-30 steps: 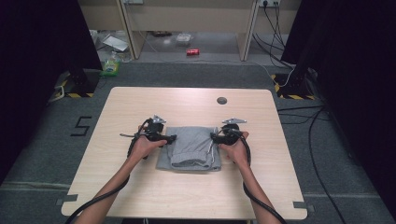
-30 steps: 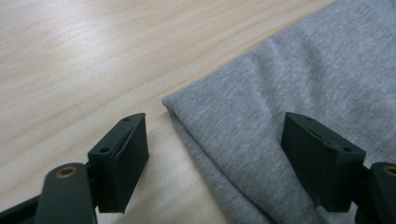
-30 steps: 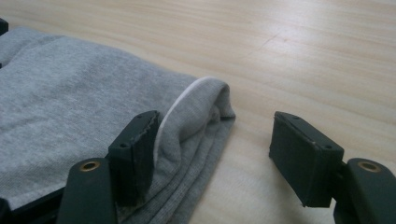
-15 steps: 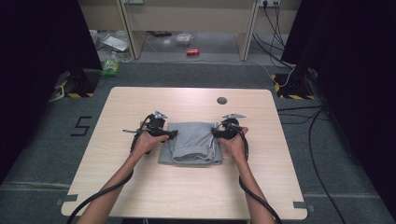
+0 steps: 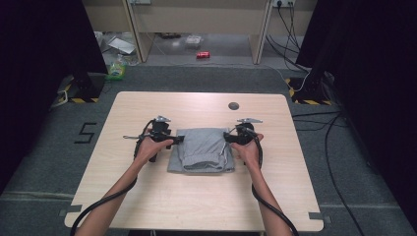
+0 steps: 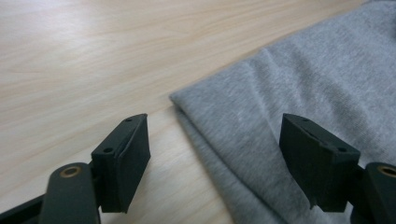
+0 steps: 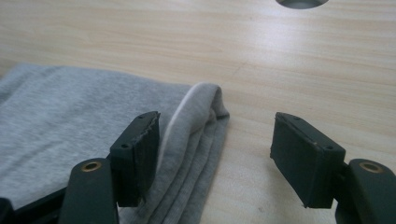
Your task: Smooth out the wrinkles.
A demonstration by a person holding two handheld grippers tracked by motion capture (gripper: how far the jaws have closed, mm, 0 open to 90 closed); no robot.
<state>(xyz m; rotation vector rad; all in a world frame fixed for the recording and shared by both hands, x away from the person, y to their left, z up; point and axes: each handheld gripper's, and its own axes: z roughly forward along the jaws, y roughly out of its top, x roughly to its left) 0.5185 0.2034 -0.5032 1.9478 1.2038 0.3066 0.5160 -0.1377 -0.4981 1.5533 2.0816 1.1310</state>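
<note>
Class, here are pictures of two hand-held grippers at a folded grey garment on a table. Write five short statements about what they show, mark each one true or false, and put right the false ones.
1. The folded grey garment lies on the wooden table. True.
2. The left gripper has its jaws clamped shut on the cloth. False: its jaws stand open, with the garment's corner between them.
3. The right gripper has open jaws at a folded edge of the garment. True.
4. The garment is bright red. False: it is grey.
5. A round hole shows in the tabletop beyond the garment. True.
</note>
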